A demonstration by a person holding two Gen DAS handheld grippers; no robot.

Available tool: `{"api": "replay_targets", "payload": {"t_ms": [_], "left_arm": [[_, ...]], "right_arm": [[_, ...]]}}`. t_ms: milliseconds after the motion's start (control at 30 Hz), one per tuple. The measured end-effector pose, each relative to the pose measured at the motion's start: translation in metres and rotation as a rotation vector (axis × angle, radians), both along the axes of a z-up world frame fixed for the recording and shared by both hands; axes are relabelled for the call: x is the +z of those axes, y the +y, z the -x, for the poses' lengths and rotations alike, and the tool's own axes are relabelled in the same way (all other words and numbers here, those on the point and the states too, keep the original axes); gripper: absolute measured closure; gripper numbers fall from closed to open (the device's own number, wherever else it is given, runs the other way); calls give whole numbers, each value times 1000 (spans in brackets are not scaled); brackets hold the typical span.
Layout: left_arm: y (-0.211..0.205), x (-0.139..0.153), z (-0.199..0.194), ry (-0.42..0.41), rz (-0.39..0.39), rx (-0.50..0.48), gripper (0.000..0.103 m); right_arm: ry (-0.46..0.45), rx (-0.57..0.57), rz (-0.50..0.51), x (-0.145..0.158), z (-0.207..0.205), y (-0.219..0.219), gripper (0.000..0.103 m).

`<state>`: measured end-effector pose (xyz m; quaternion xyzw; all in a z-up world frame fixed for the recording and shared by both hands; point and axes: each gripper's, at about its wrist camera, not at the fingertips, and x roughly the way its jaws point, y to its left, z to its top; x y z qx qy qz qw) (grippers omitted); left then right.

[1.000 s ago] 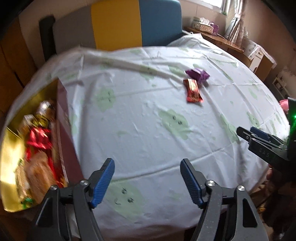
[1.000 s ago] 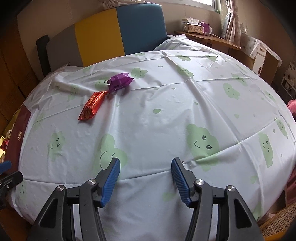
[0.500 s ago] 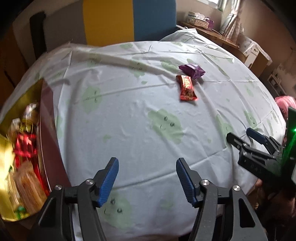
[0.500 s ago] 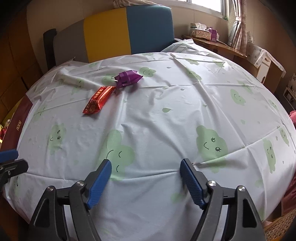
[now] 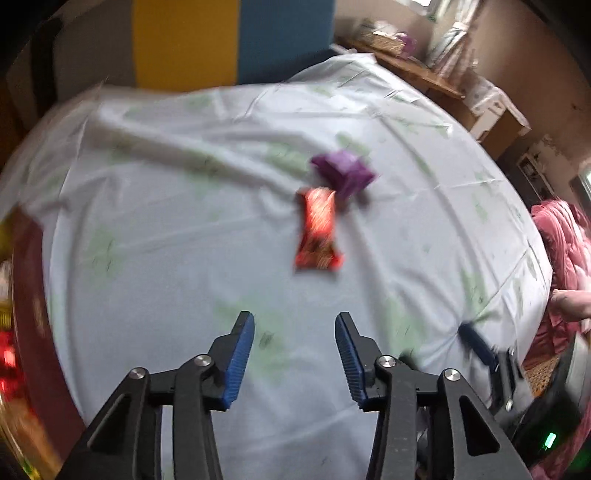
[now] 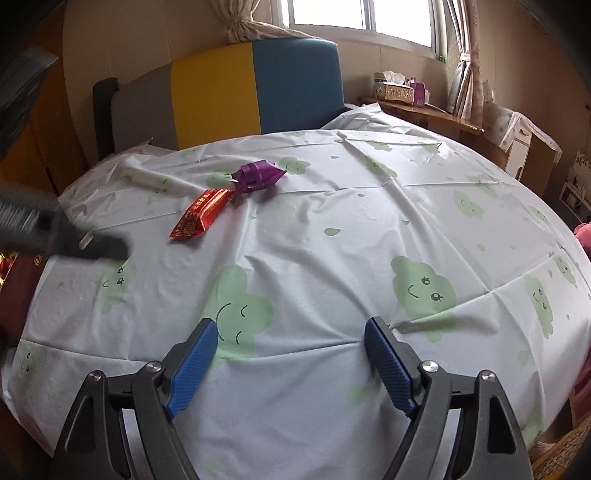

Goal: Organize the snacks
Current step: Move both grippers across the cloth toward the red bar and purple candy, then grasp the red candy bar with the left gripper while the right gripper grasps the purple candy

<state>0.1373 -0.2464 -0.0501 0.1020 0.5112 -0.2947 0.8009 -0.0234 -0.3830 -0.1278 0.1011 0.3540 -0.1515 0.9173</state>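
Behind everything I see a wall with a window [image 6: 354,18], a curtain [image 6: 240,22] and a padded panel in grey, yellow and blue [image 6: 255,85]; a wooden shelf [image 6: 424,110] along the right carries a tissue box [image 6: 397,90].

Most of both views is filled by the round tabletop, covered with a pale cloth [image 6: 332,229] printed with smiling green clouds. At its left edge sits a dark red box with a gold inside [image 5: 29,332]; it is badly blurred in my left view, and I can only make out red and gold wrappers in it.

My right gripper [image 6: 291,363] hangs over the near edge of the tabletop, its jaws spread wide with only cloth between them. My left gripper [image 5: 295,360] points down at the cloth nearer the middle; its jaws are closing, still apart, and nothing lies between them. In the right view the left gripper shows as a dark blurred bar coming in from the left, just short of the snacks.

Two snacks lie on the cloth, towards the far left as my right camera sees it. The red snack bar [image 6: 201,214] lies flat, straight ahead of my left jaws but well clear of them. The purple wrapped snack [image 6: 258,175] sits just beyond it, touching or nearly touching its far end; I cannot tell which.

At the right edge of my left view I see a pink sleeve [image 5: 561,240] and part of a hand [image 5: 570,304].
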Motion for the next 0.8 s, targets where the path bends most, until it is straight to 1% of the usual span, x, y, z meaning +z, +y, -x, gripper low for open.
{"api": "replay_targets", "payload": {"t_ms": [33,100,200,300,367,400,433,467,500,567,600,667,800], "left_arm": [[-10,3,-3,-37,5,-22,57],[-24,4,-8,-55,20,-68,57],[-46,-5,-22,-58,-14,-91,57],[-61,-11,-37,-55,-23,-81,57],[-73,-18,-43,-50,-38,-99,57],[-79,-23,-45,-72,-74,-95,59],[-82,-27,-46,-82,-92,-86,65],[-85,-33,-49,-67,-98,-83,68],[-86,-38,-51,-53,-108,-82,69],[-83,-39,-49,-80,-92,-72,78],[-80,-39,-48,-82,-86,-69,80],[-70,-37,-45,-87,-75,-51,81],[-30,-28,-24,-133,-40,-23,81]], "right_arm": [[-3,3,2,0,0,0,19],[-9,10,2,-1,1,-1,19],[-12,24,6,-2,0,-2,18],[-9,34,11,-2,0,-1,18],[-3,45,11,-2,-1,-2,17],[-1,49,11,-2,-1,-2,17],[7,56,10,-1,-2,-3,17],[14,62,9,-1,-2,-3,17],[17,67,7,-1,-2,-3,17],[19,81,6,-1,-2,-4,17],[20,84,5,-1,-1,-4,17],[18,82,5,-1,-2,-3,17],[20,74,8,-1,-2,-2,17]]}}
